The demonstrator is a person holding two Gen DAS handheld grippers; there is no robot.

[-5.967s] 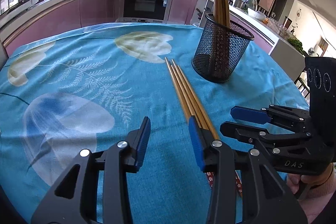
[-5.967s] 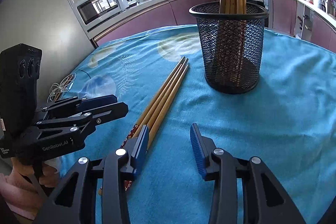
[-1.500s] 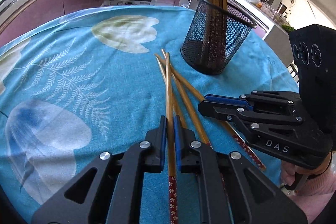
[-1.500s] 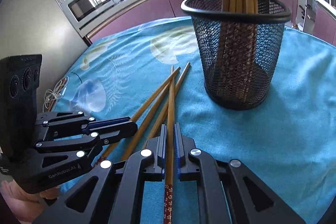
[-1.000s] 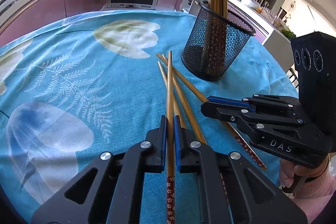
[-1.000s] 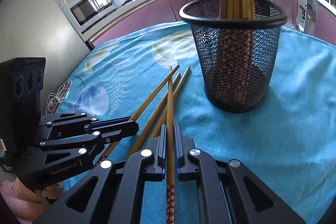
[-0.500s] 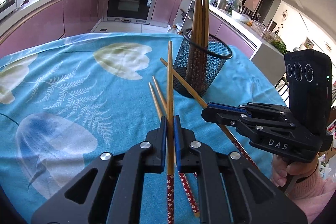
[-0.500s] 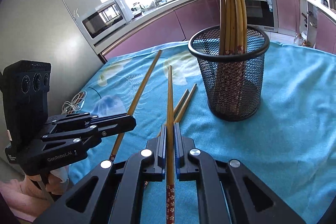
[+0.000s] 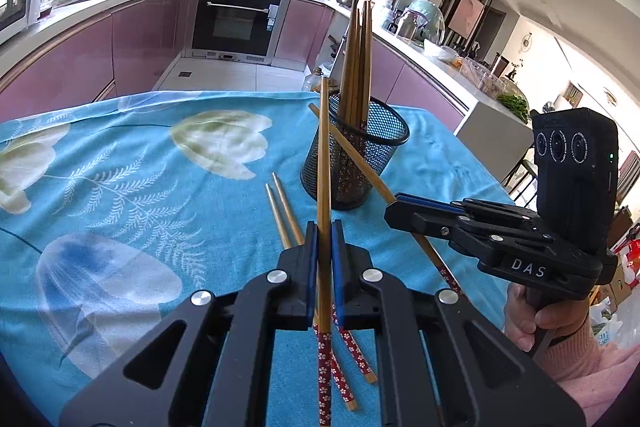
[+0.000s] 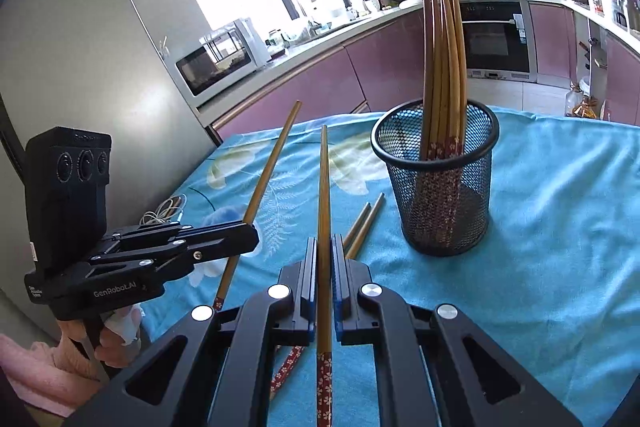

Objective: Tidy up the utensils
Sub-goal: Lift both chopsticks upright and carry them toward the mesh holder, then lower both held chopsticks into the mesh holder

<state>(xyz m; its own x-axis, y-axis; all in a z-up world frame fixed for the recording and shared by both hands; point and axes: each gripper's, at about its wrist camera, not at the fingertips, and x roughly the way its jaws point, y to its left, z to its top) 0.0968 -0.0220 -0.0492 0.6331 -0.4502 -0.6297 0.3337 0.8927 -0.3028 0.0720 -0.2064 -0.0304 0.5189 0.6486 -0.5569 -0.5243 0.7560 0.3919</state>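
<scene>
Clamping one slim bamboo chopstick each, the left gripper and right gripper are holding theirs above the blue floral worktop, jaws narrow. Two more are lying beside the round black mesh holder, bristling with upright chopsticks.

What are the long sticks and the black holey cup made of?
The long tan chopsticks look like bamboo or wood: matte golden-brown shafts, with red flower-patterned ends that seem painted or lacquered. The black mesh cup looks like metal wire mesh with a dark coated finish: you can see through its fine grid, and the rim is a smooth solid band.
</scene>
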